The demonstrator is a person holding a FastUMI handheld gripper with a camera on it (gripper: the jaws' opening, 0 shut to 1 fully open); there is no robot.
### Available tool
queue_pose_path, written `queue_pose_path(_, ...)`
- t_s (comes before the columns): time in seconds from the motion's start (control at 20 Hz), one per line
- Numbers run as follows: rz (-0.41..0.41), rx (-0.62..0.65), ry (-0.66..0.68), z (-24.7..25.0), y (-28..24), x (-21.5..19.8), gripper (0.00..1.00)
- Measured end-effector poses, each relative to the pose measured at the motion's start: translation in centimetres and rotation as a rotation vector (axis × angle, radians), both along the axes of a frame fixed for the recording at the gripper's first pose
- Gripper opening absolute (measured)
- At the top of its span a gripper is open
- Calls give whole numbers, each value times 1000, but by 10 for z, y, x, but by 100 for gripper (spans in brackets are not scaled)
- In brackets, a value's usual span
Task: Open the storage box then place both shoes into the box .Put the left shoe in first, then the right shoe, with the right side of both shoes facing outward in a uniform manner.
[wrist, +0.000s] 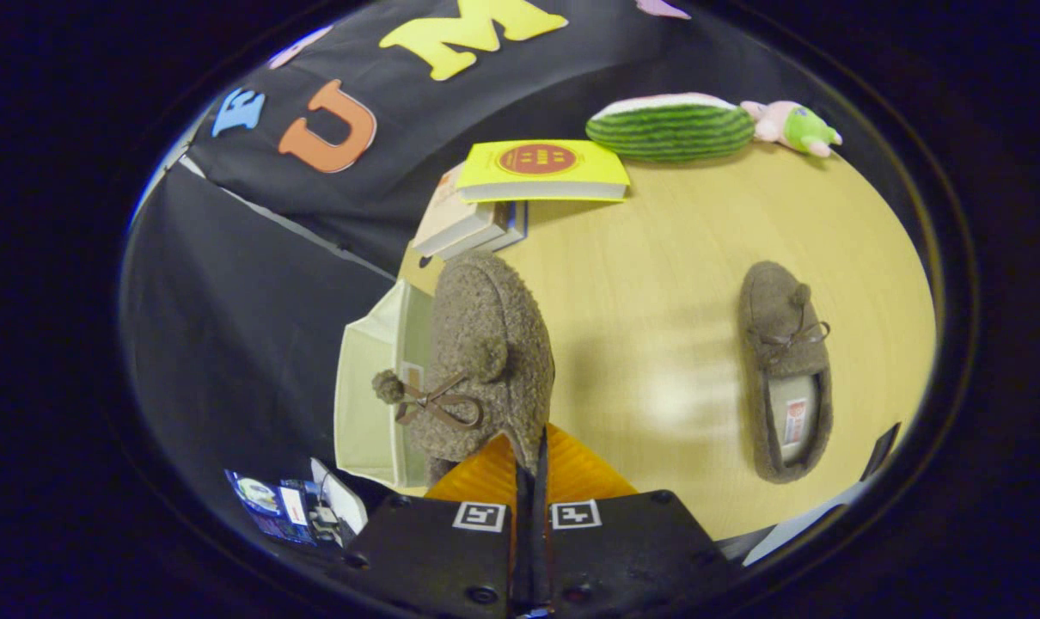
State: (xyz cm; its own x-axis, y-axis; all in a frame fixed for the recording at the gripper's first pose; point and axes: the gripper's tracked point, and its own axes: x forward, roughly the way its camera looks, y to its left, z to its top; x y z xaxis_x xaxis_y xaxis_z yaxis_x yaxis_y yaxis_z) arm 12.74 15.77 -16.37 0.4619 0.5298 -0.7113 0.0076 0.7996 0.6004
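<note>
— What's the claw (530, 447) holding?
— A shoe (486, 361), pinched tight at its edge, fingers nearly together, toe up, over the open box (370, 395).
— The other?
— That shoe (785, 370) lies on the bench (657, 284), well apart, books (503, 202) beyond.

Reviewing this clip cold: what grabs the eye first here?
A fuzzy brown shoe clamped in the gripper, hanging over the open storage box at the table's edge. Its mate, the second shoe, lies flat on the table beyond, with a watermelon plush at the far side.
</note>
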Motion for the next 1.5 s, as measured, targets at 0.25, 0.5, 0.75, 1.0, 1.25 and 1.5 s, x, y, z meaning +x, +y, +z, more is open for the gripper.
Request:
queue_pose_path(0.25, 45, -21, -84, 66, 57, 9, 6)
queue_pose_path(0.5, 58, -19, -128, 108, 142, 29, 6)
queue_pose_path(0.75, 20, 13, -50, 86, 216, 41, 6)
queue_pose_path(1.0, 54, -3, 87, 27, 248, 31, 6)
queue_pose_path(1.25, -6, 29, 146, -2, 264, 44, 6)
queue_pose_path(1.5, 29, -27, 239, -37, 264, 26, 6)
